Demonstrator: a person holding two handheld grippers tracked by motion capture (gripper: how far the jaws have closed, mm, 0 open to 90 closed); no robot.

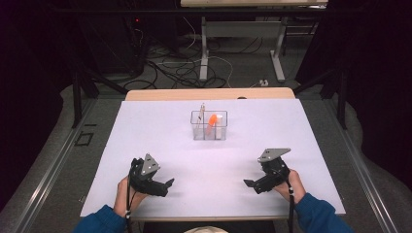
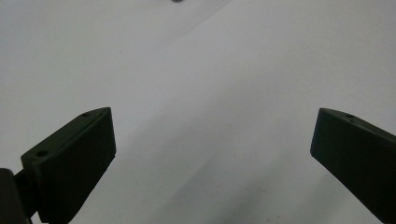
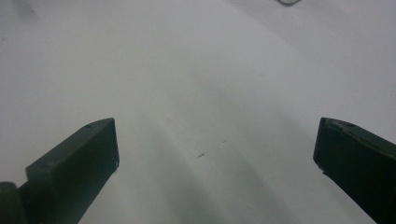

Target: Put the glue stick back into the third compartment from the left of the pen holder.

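Claws — 2, left claw (image 1: 169, 183) and right claw (image 1: 248, 183) both spread apart, empty, 1 clear bin (image 1: 209, 125) well beyond.

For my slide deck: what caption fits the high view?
Two open hand-held grippers, left and right, rest on a white table before a clear box of small items.

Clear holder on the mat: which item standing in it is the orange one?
In the clear holder, it is the orange item leaning in the middle. The thin stick stands at its left; a pale white item stands at its right.
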